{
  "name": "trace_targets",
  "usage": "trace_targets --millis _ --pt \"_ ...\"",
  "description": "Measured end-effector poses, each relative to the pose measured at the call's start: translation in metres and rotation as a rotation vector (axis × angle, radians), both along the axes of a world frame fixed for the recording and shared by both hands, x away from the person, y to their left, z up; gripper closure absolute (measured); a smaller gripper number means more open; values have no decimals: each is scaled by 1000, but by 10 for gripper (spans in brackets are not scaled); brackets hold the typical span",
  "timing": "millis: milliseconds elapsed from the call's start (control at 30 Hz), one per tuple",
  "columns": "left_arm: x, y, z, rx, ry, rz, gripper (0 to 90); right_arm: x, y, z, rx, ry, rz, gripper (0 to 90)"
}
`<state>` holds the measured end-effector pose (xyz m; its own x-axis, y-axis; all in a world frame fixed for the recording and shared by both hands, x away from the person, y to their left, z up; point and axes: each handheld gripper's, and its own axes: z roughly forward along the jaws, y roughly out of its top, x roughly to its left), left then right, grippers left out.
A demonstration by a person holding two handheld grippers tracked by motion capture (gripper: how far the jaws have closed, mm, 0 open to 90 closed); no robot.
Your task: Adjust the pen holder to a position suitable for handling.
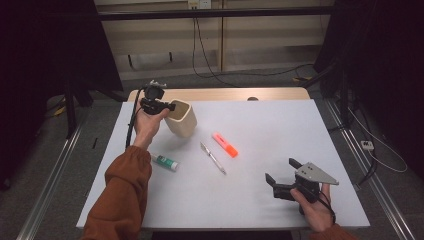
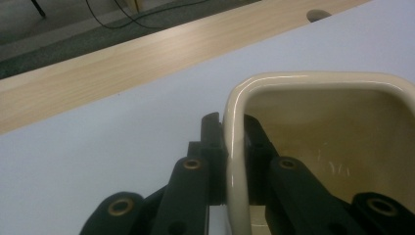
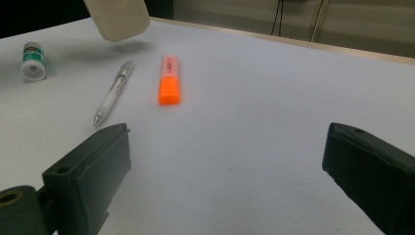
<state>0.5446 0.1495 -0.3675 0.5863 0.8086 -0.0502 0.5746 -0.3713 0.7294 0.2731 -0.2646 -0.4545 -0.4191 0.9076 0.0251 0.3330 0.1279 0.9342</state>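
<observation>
White tabletop (image 1: 280,150) seen from above, with a strip of pale wood along its far edge. At the far left, left gripper (image 1: 167,106) held in a raised hand (image 1: 147,125) on an orange-sleeved forearm, clamped on the left rim of a cream, square-mouthed cup (image 1: 182,120). In the left gripper view, one black jaw outside the glossy cup (image 2: 313,127) wall and one inside, both pressed against the rim, with the hollow interior opening to the right. Cup tilted and lifted, its base hanging just above the table in the right gripper view (image 3: 117,17), a faint shadow beneath. Near the cup, toward the near left, a small white tube with a green label (image 1: 165,162) lying flat beside the forearm. Toward the middle, a clear pen (image 1: 213,158) lying diagonally, and just right of it, apart, an orange highlighter (image 1: 225,144), roughly parallel. Same three items in the right gripper view: tube (image 3: 33,61) at far left, cap end facing the camera, then pen (image 3: 113,92), then highlighter (image 3: 169,80). At the near right, right gripper (image 1: 281,175) held low over the table in the other hand (image 1: 315,207), grey three-cornered plate on top, jaws spread wide apart with nothing between them, pointing left toward the highlighter and well apart from it.
</observation>
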Motion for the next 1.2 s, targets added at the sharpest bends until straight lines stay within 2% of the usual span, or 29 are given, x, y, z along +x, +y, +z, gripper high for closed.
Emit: trace_targets --millis 133,233,267,333,533,667,933,1200 --pt "-5 0 4 -4 -15 -44 831 0 0 0 0 1 -1 33" --pt "-9 -3 5 -25 -20 -65 832 0 0 0 0 2 -1 33" --pt "-10 -3 6 -1 -19 -92 831 0 0 0 1 2 0 33" --pt "-13 -4 8 0 -24 -114 831 0 0 0 0 2 1 33" --pt "-21 -6 15 -36 -38 -176 832 0 1 0 0 2 0 33" --pt "-28 -9 20 -20 -47 -240 832 0 0 0 -1 2 0 32" --pt "-36 -15 23 -32 -53 -282 831 0 1 0 -1 3 1 32" --pt "-47 -23 27 -17 -68 -349 832 0 1 0 -2 3 1 32"
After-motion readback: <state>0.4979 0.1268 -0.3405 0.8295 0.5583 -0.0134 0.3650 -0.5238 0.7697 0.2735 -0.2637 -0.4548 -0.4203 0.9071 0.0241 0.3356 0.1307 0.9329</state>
